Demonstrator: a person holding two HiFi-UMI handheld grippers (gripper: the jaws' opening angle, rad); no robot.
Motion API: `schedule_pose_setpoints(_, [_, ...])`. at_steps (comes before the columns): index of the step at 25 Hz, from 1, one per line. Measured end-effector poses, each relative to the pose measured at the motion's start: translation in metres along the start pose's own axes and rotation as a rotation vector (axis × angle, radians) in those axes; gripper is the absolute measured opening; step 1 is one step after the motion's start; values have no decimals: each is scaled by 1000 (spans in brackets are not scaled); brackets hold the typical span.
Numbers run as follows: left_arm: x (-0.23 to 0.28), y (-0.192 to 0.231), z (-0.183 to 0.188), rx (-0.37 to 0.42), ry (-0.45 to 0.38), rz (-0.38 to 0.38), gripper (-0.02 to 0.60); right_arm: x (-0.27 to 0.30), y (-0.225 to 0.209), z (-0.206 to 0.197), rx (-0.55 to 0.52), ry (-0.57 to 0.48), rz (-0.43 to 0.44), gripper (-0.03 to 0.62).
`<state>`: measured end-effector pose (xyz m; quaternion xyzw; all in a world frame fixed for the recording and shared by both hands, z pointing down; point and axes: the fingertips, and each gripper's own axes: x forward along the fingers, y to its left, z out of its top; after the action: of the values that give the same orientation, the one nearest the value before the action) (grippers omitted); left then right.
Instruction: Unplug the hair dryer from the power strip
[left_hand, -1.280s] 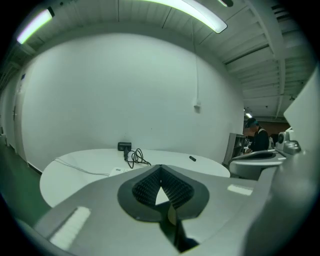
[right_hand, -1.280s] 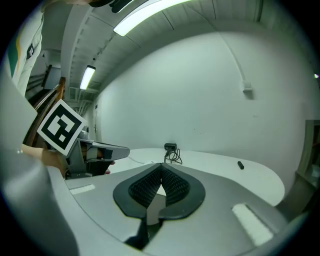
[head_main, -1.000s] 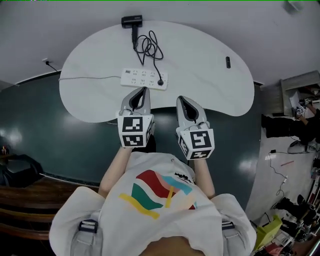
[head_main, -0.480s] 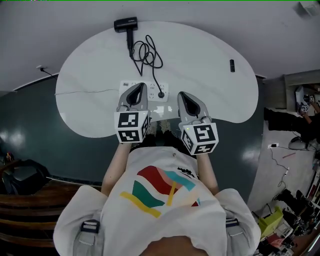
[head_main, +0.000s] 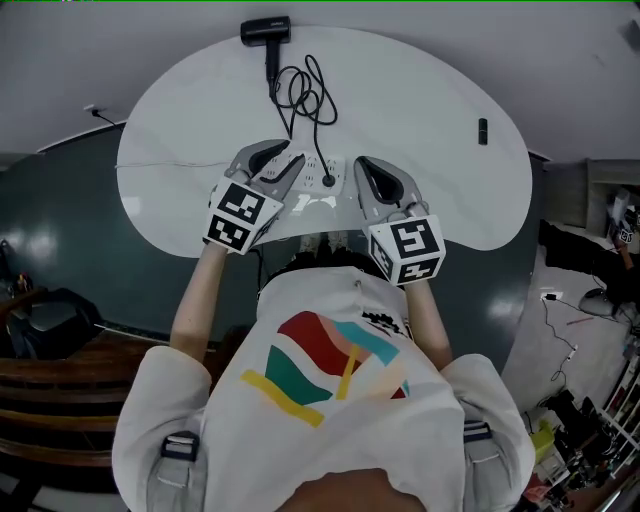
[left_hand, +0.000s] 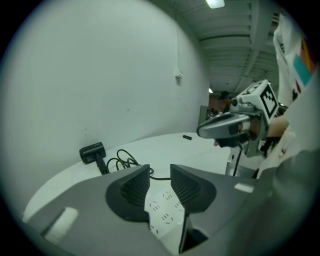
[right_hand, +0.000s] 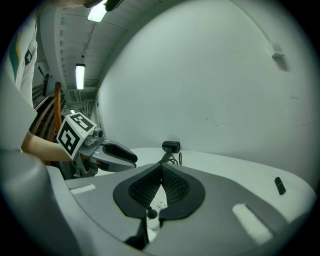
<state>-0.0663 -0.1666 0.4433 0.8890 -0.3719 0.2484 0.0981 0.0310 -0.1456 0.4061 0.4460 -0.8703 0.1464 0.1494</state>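
The white power strip (head_main: 318, 168) lies on the near half of the white table (head_main: 420, 120). Its long axis runs left to right across the front of the person, and both grippers reach over it from the near edge. The hair dryer's black plug (head_main: 328, 181) stands in a socket toward the strip's right end, in the gap between the two grippers and a little closer to the right one. In the right gripper view the plug sits just below and behind the pads, almost in line with them. From the plug the cord (head_main: 305, 95) runs away in a loose coil to the hair dryer (head_main: 265, 30) at the far edge of the table. The left gripper (left_hand: 160, 167) has its jaws partly spread; they have just been opening. The strip's left part shows between and beneath them, with neither pad pressing on it. The right gripper (right_hand: 161, 167) has its jaws pressed together and pinches nothing. It would need to spread before it could take the plug. In the head view the grippers cover most of the strip, so its ends are hidden. Whether either gripper touches the strip cannot be told. A small dark thing (head_main: 482, 130) far to the right is too small to identify.
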Motion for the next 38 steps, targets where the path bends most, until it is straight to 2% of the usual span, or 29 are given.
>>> schedule_pose_setpoints(2, [2, -8, -13, 114, 81, -93, 141, 1, 1, -1, -4, 6, 14, 12])
schedule_pose_setpoints(4, [6, -20, -39, 249, 215, -207, 190, 2, 3, -5, -8, 16, 22, 12])
schedule_pose_setpoints(5, [8, -24, -52, 326, 285, -253, 195, 3, 3, -7, -9, 23, 25, 12])
schedule_pose_setpoints(8, [18, -28, -80, 520, 429, -330, 195, 4, 6, -15, -17, 46, 39, 12])
schedule_pose_setpoints(12, [28, -33, -112, 616, 590, -444, 199, 1, 9, -27, -13, 80, 44, 12])
schedule_pose_setpoints(14, [32, -33, -123, 661, 638, -473, 199, -1, 12, -33, -10, 97, 44, 12])
schedule_pose_setpoints(17, [35, -30, -132, 681, 700, -503, 199, -2, 13, -39, -8, 119, 49, 12])
schedule_pose_setpoints(20, [36, -22, -141, 662, 781, -527, 212, 0, 15, -46, -14, 143, 56, 12])
schedule_pose_setpoints(23, [38, -19, -143, 632, 816, -553, 246, 4, 17, -52, -48, 174, 71, 12])
schedule_pose_setpoints(27, [40, -18, -143, 659, 859, -570, 270, 16, 23, -71, -94, 240, 134, 13])
schedule_pose_setpoints(29, [40, -18, -142, 669, 864, -566, 272, 24, 30, -84, -153, 281, 184, 41])
schedule_pose_setpoints(32, [41, -18, -141, 668, 846, -566, 284, 37, 38, -106, -275, 332, 248, 141])
schedule_pose_setpoints(35, [42, -18, -142, 673, 853, -565, 282, 49, 43, -122, -333, 347, 278, 158])
schedule_pose_setpoints(38, [43, -17, -142, 682, 866, -560, 282, 63, 41, -127, -344, 327, 277, 158])
